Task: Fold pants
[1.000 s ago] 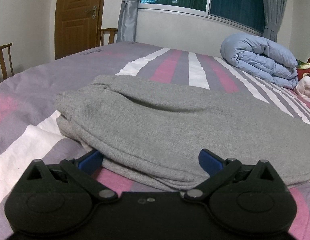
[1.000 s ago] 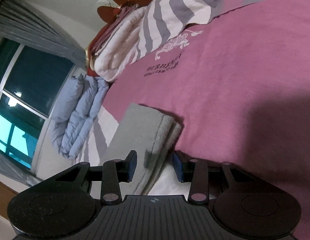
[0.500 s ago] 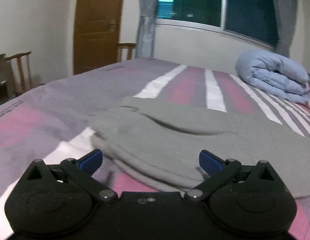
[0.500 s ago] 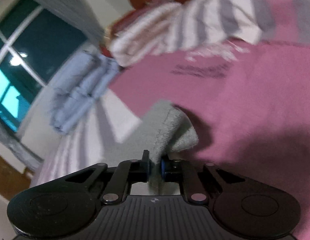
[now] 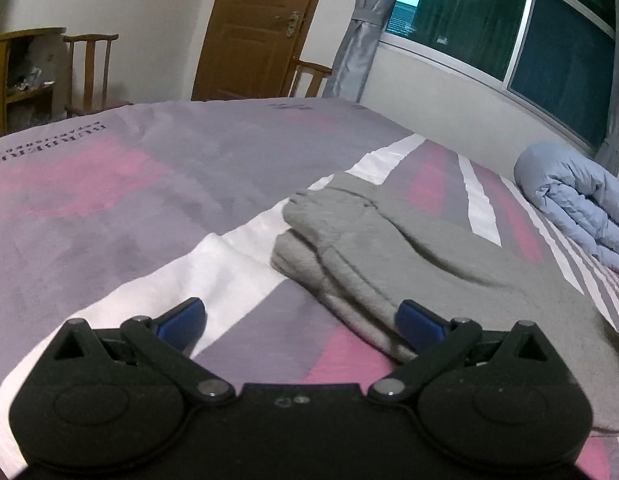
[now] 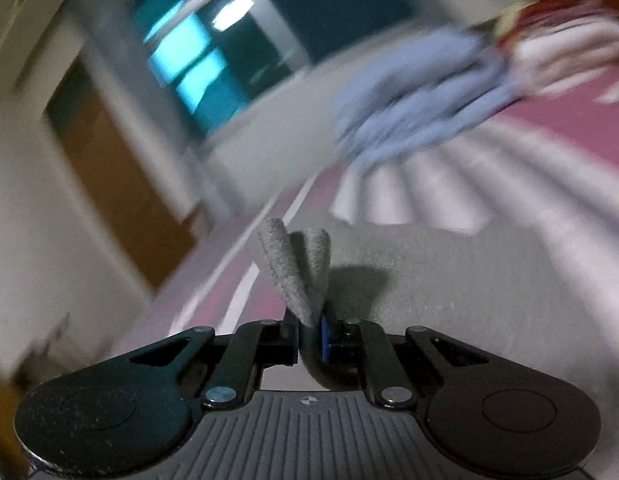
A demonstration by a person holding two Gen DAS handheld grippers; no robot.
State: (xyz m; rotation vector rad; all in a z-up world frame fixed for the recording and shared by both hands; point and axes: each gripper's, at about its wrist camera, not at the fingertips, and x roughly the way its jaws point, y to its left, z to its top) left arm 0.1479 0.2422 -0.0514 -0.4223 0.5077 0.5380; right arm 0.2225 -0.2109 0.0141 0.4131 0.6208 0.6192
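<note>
The grey pants [image 5: 421, 264] lie folded lengthwise on the striped bedspread [image 5: 109, 208], their folded end at the middle of the left wrist view. My left gripper [image 5: 299, 318] is open and empty, low over the bed, its right finger beside the pants' near edge. My right gripper [image 6: 309, 336] is shut on an end of the grey pants [image 6: 293, 276]; the pinched cloth sticks up in two folds between the fingers, above the rest of the pants [image 6: 469, 288]. The right wrist view is blurred.
A rolled blue duvet [image 5: 577, 208] lies at the far right of the bed, also in the right wrist view [image 6: 421, 104]. Pillows [image 6: 569, 52] lie beyond it. Wooden chairs [image 5: 93, 72], a door [image 5: 257, 28] and a window [image 5: 509, 24] are behind the bed.
My right gripper closed on the pants' end and lifted it, swinging fast toward the window side. My left gripper drew back and to the left, off the pants' folded end.
</note>
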